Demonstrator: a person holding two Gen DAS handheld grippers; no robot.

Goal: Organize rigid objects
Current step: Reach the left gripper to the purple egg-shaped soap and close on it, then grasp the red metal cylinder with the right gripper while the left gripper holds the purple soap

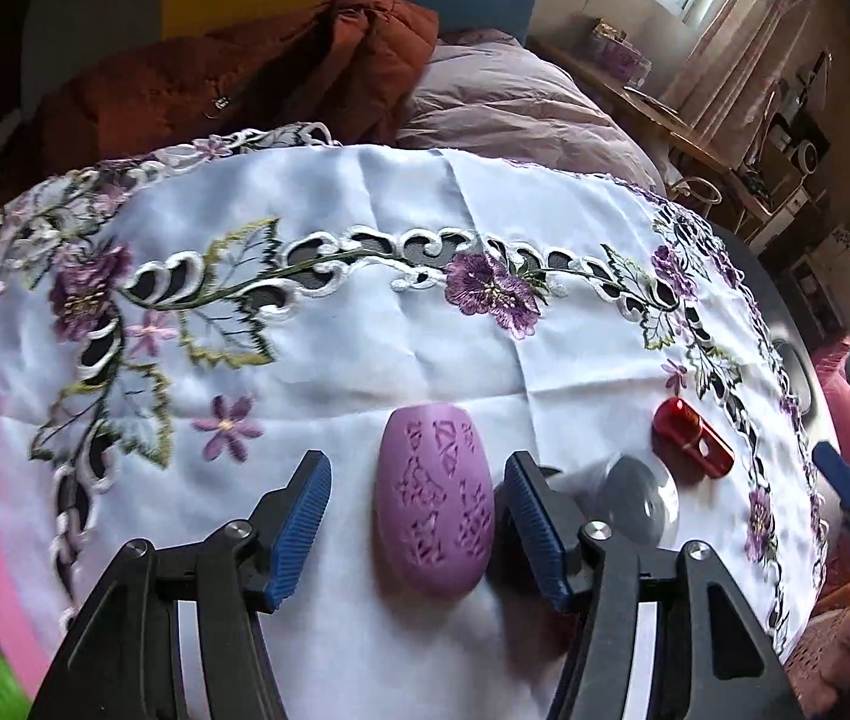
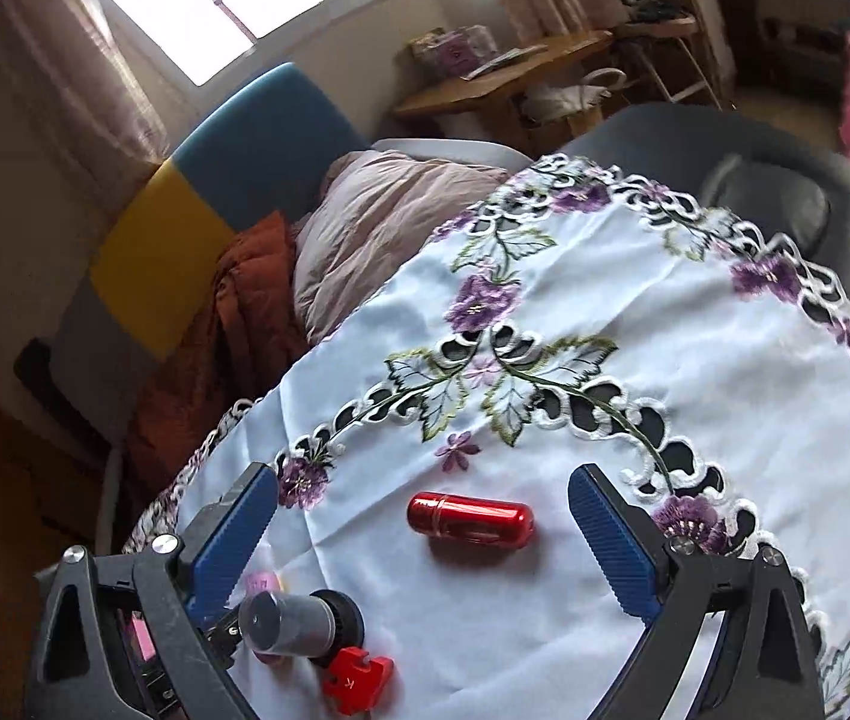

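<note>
Egg between the left gripper jaws, not yet pinched.
Purple, carved, lying on the cloth; it looks hard, light and rounded, so likely to squirt out unless clamped across its widest middle. Right gripper stands wide apart around the red capsule, glossy and probably slippery.

The only readable mark is a single letter, seemingly a "K" turned sideways, on the small red block lying on the tablecloth. The raised patterns on the purple egg-shaped object spell nothing legible.
</note>
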